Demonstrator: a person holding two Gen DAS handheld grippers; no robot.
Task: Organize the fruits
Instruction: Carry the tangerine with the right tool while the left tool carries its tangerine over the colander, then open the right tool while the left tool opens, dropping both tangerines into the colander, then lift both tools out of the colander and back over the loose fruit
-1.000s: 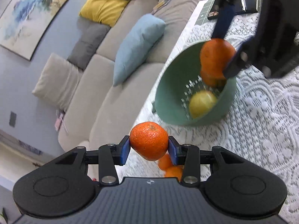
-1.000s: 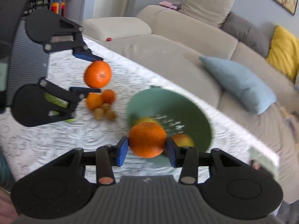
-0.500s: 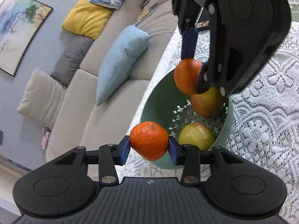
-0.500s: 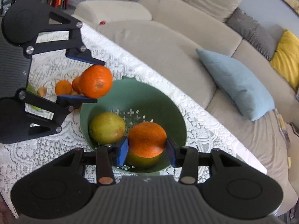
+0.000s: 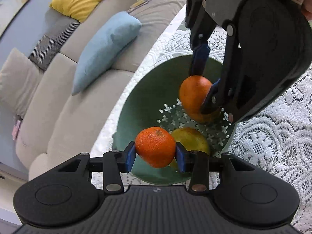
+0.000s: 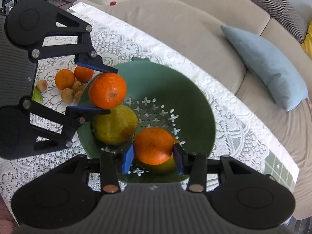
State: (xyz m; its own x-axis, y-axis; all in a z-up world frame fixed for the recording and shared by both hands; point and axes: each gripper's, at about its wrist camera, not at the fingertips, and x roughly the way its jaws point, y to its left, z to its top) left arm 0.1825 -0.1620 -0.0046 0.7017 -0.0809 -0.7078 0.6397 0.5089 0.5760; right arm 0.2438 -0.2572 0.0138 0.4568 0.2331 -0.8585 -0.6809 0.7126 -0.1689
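Note:
My left gripper (image 5: 155, 155) is shut on a tangerine (image 5: 155, 146) and hangs over the near rim of the green colander (image 5: 140, 97). My right gripper (image 6: 153, 157) is shut on a second tangerine (image 6: 153, 145), low inside the colander (image 6: 195, 101). A yellow-green fruit (image 6: 114, 124) lies on the colander's bottom, and another yellowish fruit is partly hidden under the right tangerine. In the right wrist view the left gripper (image 6: 93, 87) holds its tangerine (image 6: 107, 90) above the colander's left rim. In the left wrist view the right gripper (image 5: 206, 85) grips its tangerine (image 5: 194, 97).
Two loose tangerines (image 6: 64, 79) and several small brown fruits (image 6: 67, 95) lie on the lace tablecloth (image 6: 48, 167) left of the colander, beside a green fruit (image 6: 37, 97). A beige sofa (image 6: 175, 19) with a blue cushion (image 6: 267, 66) runs along the table's far edge.
Both grippers have come in over the colander and sunk, each still carrying its tangerine. The right one now sits low inside the bowl, the left one at its rim.

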